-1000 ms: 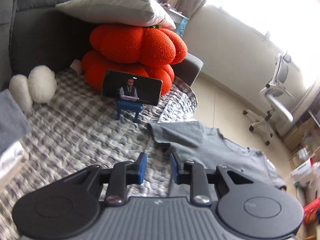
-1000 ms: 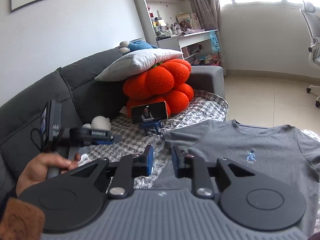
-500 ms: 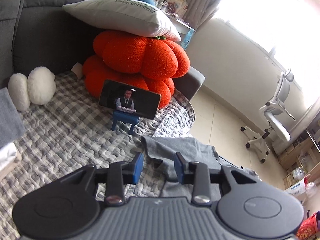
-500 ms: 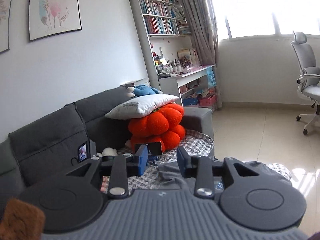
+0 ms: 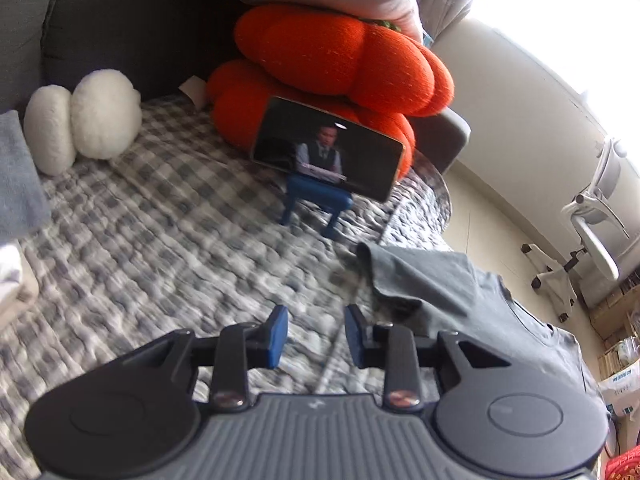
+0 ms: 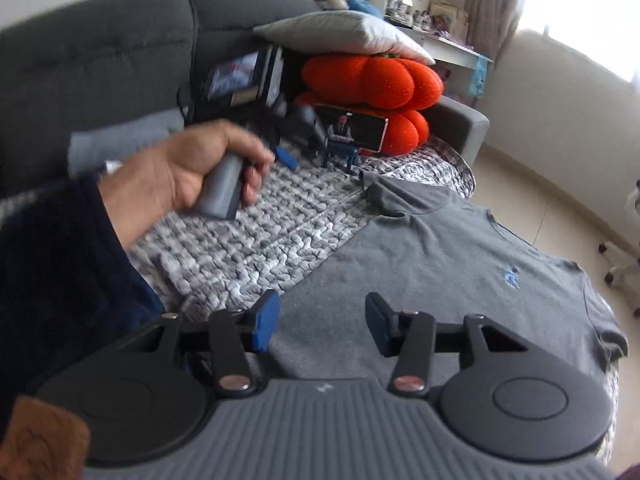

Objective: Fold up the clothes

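Note:
A grey T-shirt [image 6: 440,256] with a small blue chest logo lies spread flat, front up, on a grey-and-white checked blanket [image 6: 256,224] on the sofa. In the left wrist view its near sleeve [image 5: 424,280] is to the right of my fingers. My left gripper [image 5: 316,338] is open and empty, over the blanket just left of that sleeve. My right gripper [image 6: 320,324] is open and empty, hovering over the shirt's lower body. The left hand holding its gripper [image 6: 208,176] shows in the right wrist view.
A phone on a blue stand [image 5: 326,156] plays a video in front of orange pumpkin cushions [image 5: 340,60] with a white pillow [image 6: 344,36] on top. A white plush [image 5: 80,120] and folded clothes [image 5: 16,176] lie at the left. An office chair [image 5: 592,216] stands on the floor at the right.
Both grippers have dropped lower and come nearer the shirt. The right gripper's jaws have opened wider. The right view has swung down from the room to the shirt.

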{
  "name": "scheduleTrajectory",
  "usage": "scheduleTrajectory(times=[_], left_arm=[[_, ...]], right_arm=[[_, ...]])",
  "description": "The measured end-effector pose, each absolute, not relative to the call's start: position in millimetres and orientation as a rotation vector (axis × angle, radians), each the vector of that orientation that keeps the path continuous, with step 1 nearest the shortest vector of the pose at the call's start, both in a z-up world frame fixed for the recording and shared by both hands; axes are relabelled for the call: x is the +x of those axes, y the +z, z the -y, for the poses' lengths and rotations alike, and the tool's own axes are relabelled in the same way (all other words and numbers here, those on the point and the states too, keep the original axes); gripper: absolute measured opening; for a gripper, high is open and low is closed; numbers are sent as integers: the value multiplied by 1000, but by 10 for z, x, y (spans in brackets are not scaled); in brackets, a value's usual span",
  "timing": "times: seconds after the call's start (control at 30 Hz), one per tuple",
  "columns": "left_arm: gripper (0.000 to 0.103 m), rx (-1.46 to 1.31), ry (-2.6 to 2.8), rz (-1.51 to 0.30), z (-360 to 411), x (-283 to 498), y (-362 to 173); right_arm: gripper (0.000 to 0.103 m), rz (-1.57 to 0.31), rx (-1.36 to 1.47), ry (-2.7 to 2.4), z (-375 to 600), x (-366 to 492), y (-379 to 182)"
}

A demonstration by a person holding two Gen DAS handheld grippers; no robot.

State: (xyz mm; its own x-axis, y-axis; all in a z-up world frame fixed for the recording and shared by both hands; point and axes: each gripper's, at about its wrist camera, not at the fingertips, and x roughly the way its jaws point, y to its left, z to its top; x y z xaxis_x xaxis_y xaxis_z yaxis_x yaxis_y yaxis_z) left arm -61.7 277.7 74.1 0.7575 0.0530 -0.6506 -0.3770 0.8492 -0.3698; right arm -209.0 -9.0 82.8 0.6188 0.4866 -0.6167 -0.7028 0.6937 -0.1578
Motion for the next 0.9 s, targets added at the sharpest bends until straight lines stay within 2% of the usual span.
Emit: scheduleTrajectory(times=[0.03,0.47,0.5,0.53,0.77,0.9], left_arm=[[31,-512,253,-674,-2804,-616,737],[31,-412,231,-718,-2698,-479,658],[31,-409,233,-718,-2698,-478,656],[31,-407,237,-716,-2701,-478,658],[31,-400,223,-703,-2691,-456,674],[31,-390,227,-713,-2672,-417,645]], right_arm=[[36,-594,-402,716,-2,-2057,670],[34,-739,-362,641,-572,-1985,-194],[16,-758,-350,628,-576,-1965,-243],[4,-775,-333,617,-567,-1949,-282],[5,-824,103,747,-2,-1842,74],[5,-882,74,786,20,-1771,-6]])
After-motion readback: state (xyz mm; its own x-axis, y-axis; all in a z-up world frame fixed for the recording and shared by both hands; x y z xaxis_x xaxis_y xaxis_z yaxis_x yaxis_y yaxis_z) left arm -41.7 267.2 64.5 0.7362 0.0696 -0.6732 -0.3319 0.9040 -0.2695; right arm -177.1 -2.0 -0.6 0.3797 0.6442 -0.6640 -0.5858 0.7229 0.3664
